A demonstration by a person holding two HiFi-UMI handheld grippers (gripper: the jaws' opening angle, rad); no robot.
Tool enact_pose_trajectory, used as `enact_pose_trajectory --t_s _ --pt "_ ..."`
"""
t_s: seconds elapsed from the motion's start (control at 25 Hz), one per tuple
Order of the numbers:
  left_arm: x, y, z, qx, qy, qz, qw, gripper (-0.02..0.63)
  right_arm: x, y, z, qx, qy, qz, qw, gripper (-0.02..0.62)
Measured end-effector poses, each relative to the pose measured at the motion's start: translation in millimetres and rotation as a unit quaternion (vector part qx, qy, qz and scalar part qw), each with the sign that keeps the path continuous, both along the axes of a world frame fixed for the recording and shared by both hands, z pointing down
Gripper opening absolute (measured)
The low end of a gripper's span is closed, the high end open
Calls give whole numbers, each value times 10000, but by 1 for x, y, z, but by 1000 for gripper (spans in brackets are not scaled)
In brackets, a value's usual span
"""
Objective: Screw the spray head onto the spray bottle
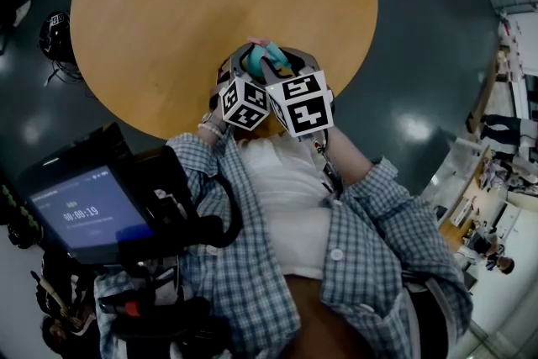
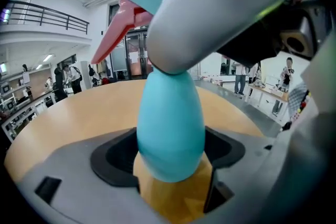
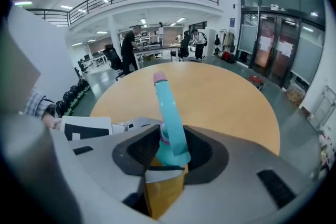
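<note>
A teal egg-shaped spray bottle (image 2: 170, 123) stands between the jaws of my left gripper (image 2: 170, 168), which is shut on its body. The teal spray head with its pink trigger (image 2: 123, 13) sits over the bottle's top. The right gripper's grey body (image 2: 220, 13) hides the neck and the joint. In the right gripper view the spray head (image 3: 170, 118), with a pink tip (image 3: 159, 78), is clamped in my right gripper (image 3: 167, 157). From the head view both grippers meet over the table's near edge, left (image 1: 250, 67) and right (image 1: 290, 67), with the teal bottle (image 1: 274, 59) between them.
A round wooden table (image 1: 168, 4) lies below the grippers, with dark floor around it. A dark device with a lit screen (image 1: 84, 214) hangs at the lower left. Desks and several people stand far off in the hall (image 3: 128, 44).
</note>
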State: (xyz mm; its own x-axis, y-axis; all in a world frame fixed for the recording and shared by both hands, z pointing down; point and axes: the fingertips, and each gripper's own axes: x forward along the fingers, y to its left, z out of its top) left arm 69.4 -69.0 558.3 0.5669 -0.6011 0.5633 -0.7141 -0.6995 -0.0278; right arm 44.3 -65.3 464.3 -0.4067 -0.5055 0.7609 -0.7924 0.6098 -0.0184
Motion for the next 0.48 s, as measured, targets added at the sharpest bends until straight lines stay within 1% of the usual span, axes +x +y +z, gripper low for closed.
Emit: enact_pose_trajectory --t_s 0.04,0.12,0.2,0.28,0.36,0.4,0.48 --pt "0 -1 0 -17 25 -4 10000 382 0 -1 0 68 -29 -8 10000 126" --pt "1 0 0 -49 54 88 9999 382 -2 -1 -1 205 -92 -285 9993 126" --pt "2 1 1 -48 24 266 9996 382 -4 1 -7 369 -215 -753 9962 135" --pt "3 3 2 -69 49 411 9991 382 -6 5 -16 554 -272 -1344 9890 188" --pt "4 4 2 -119 108 577 9982 382 -6 10 -22 845 -127 -2060 9748 199" --pt "4 5 2 -133 126 708 9973 382 -4 12 -24 1072 29 -2455 9635 199" --pt "5 8 3 -134 146 1034 9944 382 -1 14 -23 1537 376 -3261 9320 198"
